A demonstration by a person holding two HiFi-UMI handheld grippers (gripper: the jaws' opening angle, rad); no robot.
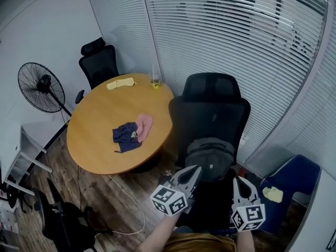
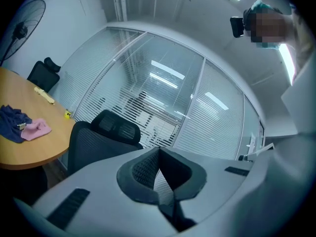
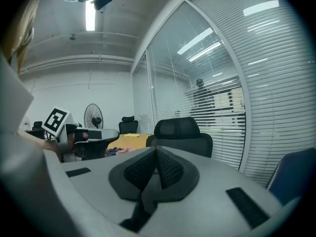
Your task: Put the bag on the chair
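Observation:
A grey and black backpack (image 1: 210, 157) rests on the seat of the black mesh office chair (image 1: 210, 109), leaning against its backrest. My left gripper (image 1: 195, 170) hovers just in front of the bag's lower left, and my right gripper (image 1: 238, 182) at its lower right. Neither touches the bag as far as I can see. Both point upward at the blinds, so the bag is hidden in the gripper views. In the left gripper view the gripper (image 2: 158, 153) is shut on nothing, with the chair (image 2: 106, 132) behind it. My right gripper (image 3: 156, 153) is shut too, the chair (image 3: 180, 132) beyond.
A round wooden table (image 1: 102, 122) left of the chair carries a navy cloth (image 1: 126, 135), a pink cloth (image 1: 144, 125) and a yellow item (image 1: 121, 83). A standing fan (image 1: 41, 87) and a second black chair (image 1: 98, 62) stand behind. A blue chair (image 1: 291, 182) sits at right by the blinds.

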